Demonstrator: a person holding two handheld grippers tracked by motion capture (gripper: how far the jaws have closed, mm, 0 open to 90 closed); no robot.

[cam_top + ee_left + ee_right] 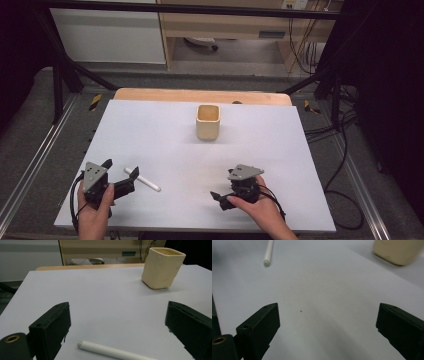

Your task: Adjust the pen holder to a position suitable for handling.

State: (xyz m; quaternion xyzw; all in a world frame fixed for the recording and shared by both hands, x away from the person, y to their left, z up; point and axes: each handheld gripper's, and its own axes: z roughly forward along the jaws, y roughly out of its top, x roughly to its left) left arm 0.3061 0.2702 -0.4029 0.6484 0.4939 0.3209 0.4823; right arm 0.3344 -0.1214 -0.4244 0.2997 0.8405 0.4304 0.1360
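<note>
White slender cylindrical stick — chalk or a thin plastic tube, cannot tell which — lies flat on the pale grey worktop, near the front-left corner, just ahead of the left gripper. In the left gripper view the stick sits low between the two black fingers, which stand wide apart and touch nothing. Right gripper rests at front centre-right, its fingers likewise spread and empty.

Handling, by judgement: light, stiff, round — likely to roll if nudged sideways, and brittle if it is chalk. Best taken across its middle, fingers closing square to its length, with gentle pressure.

Room: open surface all round the stick; front edge of the worktop is near, so a roll toward the person could drop it. Cream square ceramic-looking cup stands upright at the far centre, well apart — clear path toward it.
</note>
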